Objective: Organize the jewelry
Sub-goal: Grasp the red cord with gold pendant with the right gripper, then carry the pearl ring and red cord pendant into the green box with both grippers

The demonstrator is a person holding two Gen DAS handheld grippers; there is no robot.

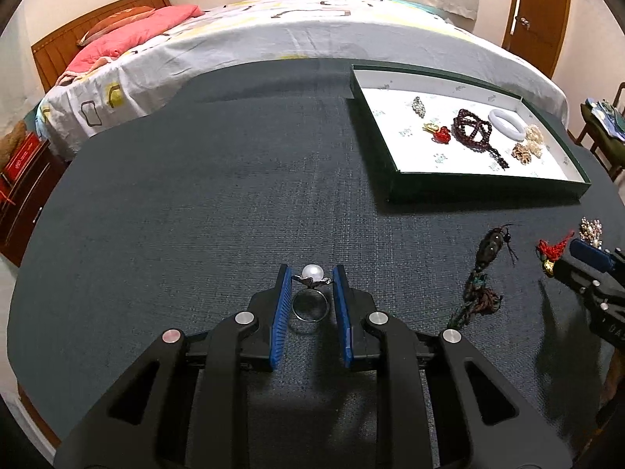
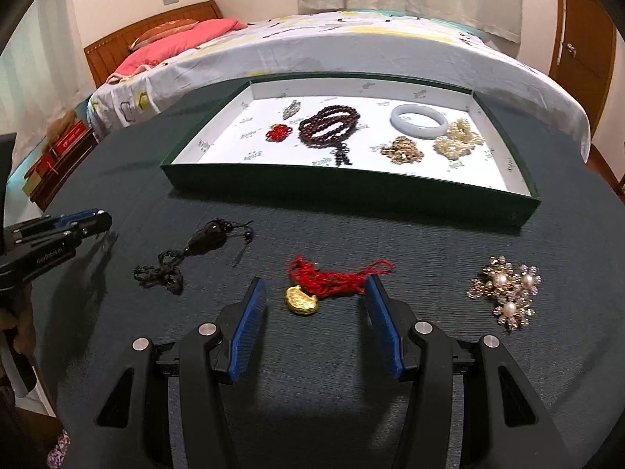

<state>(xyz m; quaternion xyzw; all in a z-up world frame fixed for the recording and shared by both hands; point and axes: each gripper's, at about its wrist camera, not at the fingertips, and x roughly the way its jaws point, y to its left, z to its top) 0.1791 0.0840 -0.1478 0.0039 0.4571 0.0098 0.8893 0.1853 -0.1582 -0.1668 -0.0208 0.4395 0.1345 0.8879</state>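
Observation:
A pearl ring (image 1: pixel 310 293) lies on the dark table between the fingers of my left gripper (image 1: pixel 311 275); the jaws stand narrowly apart around it, and contact is not clear. My right gripper (image 2: pixel 315 287) is open around a red cord with a gold charm (image 2: pixel 312 293) on the table. A dark pendant on a cord (image 2: pixel 187 258) lies left of it and a pearl flower brooch (image 2: pixel 506 293) right of it. The green tray (image 2: pixel 351 191) behind holds a dark bead bracelet (image 2: pixel 330 127), a white bangle (image 2: pixel 420 121) and several small pieces.
The round dark table (image 1: pixel 195 195) stands beside a bed (image 1: pixel 273 31). The tray sits at the table's far right in the left wrist view (image 1: pixel 480 187). A wooden nightstand (image 1: pixel 23 187) is at the left, a door (image 1: pixel 539 11) at the right.

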